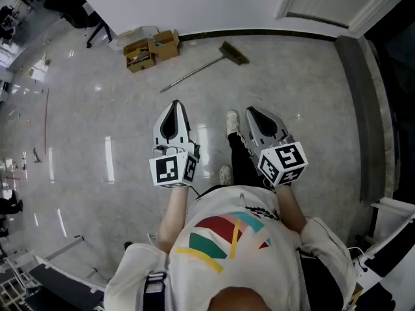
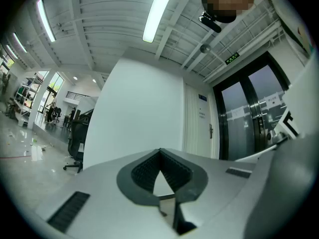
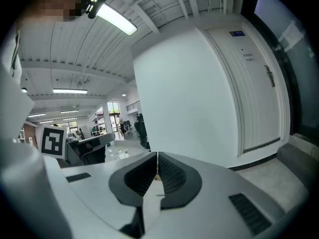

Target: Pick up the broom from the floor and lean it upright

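The broom (image 1: 206, 63) lies flat on the floor near the far wall, its brush head to the right and its thin grey handle running down-left. My left gripper (image 1: 174, 107) and right gripper (image 1: 254, 113) are held side by side in front of the person's chest, well short of the broom and apart from it. Both point towards the wall. The jaws of the left gripper (image 2: 160, 151) meet at the tips with nothing between them. Those of the right gripper (image 3: 157, 156) are likewise pressed together and empty. Neither gripper view shows the broom.
Two open cardboard boxes (image 1: 151, 49) sit on the floor left of the broom. An office chair (image 1: 91, 19) stands at the far left. A white wall and a door (image 3: 254, 103) lie ahead, and dark glass doors (image 2: 249, 118) to the right. The person's shoes (image 1: 231, 123) show between the grippers.
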Demonstrator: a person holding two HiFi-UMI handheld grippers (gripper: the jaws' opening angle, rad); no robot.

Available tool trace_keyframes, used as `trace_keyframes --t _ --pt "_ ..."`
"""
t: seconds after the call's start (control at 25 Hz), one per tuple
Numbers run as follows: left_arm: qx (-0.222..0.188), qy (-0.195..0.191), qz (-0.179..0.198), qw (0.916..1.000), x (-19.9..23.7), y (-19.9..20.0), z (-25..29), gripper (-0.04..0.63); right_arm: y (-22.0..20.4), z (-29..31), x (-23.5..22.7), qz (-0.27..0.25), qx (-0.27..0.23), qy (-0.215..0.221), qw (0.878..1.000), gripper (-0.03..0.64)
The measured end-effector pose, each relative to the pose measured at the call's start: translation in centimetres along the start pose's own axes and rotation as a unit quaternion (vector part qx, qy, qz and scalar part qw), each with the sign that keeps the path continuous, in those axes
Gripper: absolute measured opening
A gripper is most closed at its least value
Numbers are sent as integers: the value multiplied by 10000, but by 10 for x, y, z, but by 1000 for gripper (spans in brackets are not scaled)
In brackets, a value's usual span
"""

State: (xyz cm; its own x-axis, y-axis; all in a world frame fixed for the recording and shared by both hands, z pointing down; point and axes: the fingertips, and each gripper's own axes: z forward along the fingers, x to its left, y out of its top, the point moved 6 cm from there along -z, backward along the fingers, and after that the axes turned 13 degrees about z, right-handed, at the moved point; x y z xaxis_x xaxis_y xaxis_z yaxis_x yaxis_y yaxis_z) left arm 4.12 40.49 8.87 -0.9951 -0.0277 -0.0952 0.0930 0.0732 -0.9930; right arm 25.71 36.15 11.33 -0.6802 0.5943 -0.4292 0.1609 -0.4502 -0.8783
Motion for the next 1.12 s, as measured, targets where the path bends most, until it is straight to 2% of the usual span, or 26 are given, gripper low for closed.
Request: trace_keyframes --t 0.16,0.28,0.44,0.64,0.84,0.96,1.12 --pt "-48 14 24 10000 13 -12 51 44 12 46 -26 -85 -40 71 9999 15" --pt "-36 49 55 10000 24 -19 101 44 26 90 -58 32 -14 47 10000 15" --pt "-42 138 261 9996 47 -22 185 44 62 163 -106 82 -6 32 10000 15" --pt "95 258 282 9992 82 -25 290 44 110 260 -157 215 226 61 9995 15" --pt "-16 315 295 9991 107 -24 371 44 151 340 -182 85 263 479 9985 15" --pt "-60 128 263 9996 112 -26 400 44 160 362 -183 -4 278 508 9983 15" --pt "41 78 246 9997 121 -35 427 44 164 394 -187 -129 443 557 9974 15"
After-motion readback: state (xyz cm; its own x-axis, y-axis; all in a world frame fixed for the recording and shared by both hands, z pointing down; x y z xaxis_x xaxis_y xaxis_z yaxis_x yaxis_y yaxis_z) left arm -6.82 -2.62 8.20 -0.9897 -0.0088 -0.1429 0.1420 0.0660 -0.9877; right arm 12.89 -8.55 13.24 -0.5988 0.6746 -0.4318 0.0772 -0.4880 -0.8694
